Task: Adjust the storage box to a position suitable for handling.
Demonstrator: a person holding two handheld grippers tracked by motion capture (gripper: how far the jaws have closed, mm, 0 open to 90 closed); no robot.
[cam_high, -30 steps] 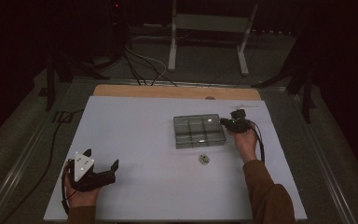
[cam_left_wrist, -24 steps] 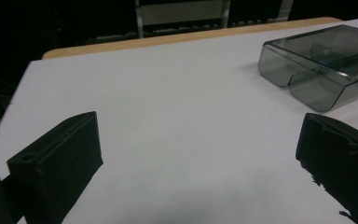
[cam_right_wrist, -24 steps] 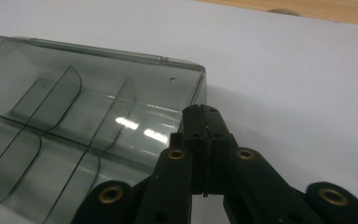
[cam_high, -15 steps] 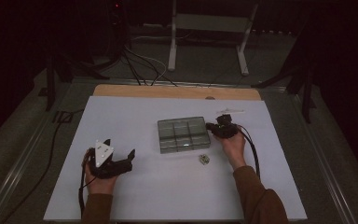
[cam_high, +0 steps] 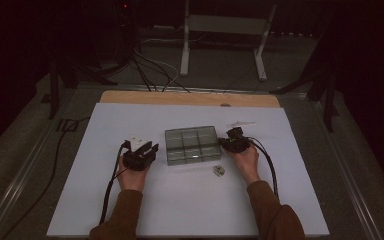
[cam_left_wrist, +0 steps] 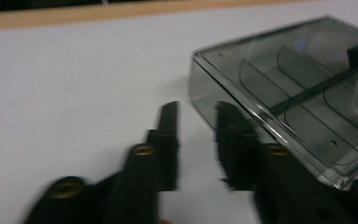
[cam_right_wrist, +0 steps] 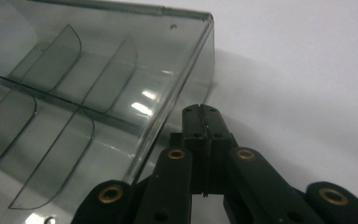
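Observation:
A clear grey plastic box (cam_high: 192, 145) with several empty compartments lies in the middle of the white table. My left gripper (cam_high: 142, 152) sits just off its left side. In the left gripper view the jaws (cam_left_wrist: 196, 109) have just been closing and stand a narrow gap apart with nothing between them, the box (cam_left_wrist: 289, 93) close on their right. My right gripper (cam_high: 235, 141) is at the box's right side. Its jaws (cam_right_wrist: 200, 108) are shut together on nothing, their tip at the box wall (cam_right_wrist: 182, 84).
A small pale part (cam_high: 219, 170) lies on the table just in front of the box's right corner. A thin white strip (cam_high: 240, 123) lies behind the right gripper. The white sheet (cam_high: 190, 210) ends at a wooden edge (cam_high: 190, 98) at the back.
The left hand has travelled right, up to the box, and its jaws have narrowed. The right gripper and the box have shifted left across the table.

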